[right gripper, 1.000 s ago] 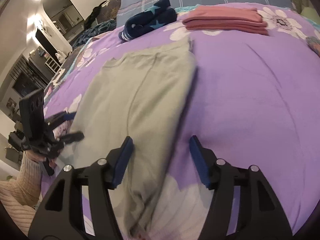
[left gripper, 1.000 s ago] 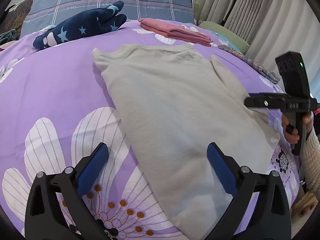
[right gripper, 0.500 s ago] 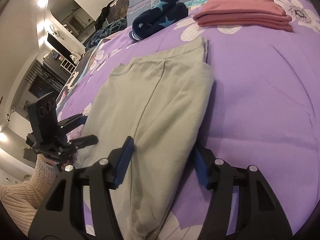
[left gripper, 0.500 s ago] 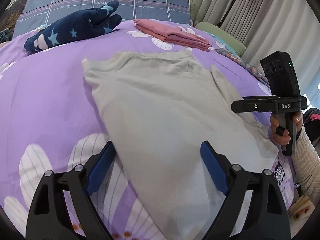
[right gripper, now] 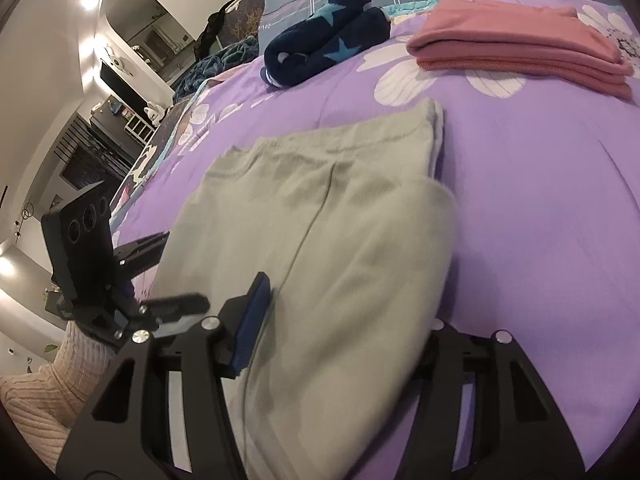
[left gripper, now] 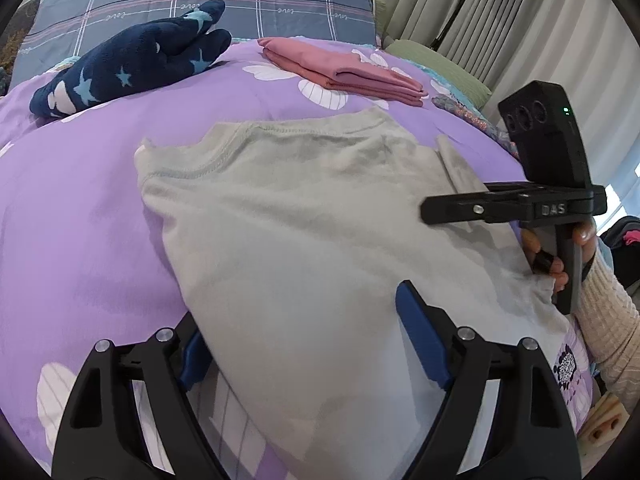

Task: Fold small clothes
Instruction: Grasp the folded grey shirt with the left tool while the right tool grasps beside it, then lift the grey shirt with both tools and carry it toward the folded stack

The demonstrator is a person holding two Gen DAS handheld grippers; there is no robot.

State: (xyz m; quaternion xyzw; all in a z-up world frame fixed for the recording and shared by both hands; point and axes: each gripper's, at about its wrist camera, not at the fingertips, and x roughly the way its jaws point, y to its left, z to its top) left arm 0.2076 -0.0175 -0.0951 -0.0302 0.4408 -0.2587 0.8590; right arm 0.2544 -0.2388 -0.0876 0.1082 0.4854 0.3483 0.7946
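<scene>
A pale grey-green cotton shirt (left gripper: 304,232) is laid flat on the purple flowered bedspread (left gripper: 72,208), neckline away, one side folded inward over its body.

Plaid pillow (left gripper: 200,4), pleated curtains (left gripper: 532,32)

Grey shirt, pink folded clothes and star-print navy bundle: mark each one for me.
grey shirt (left gripper: 320,216), left wrist view, middle of its spread front.
pink folded clothes (left gripper: 344,70), left wrist view, top layer of the stack.
star-print navy bundle (right gripper: 328,36), right wrist view, middle of the roll.
</scene>
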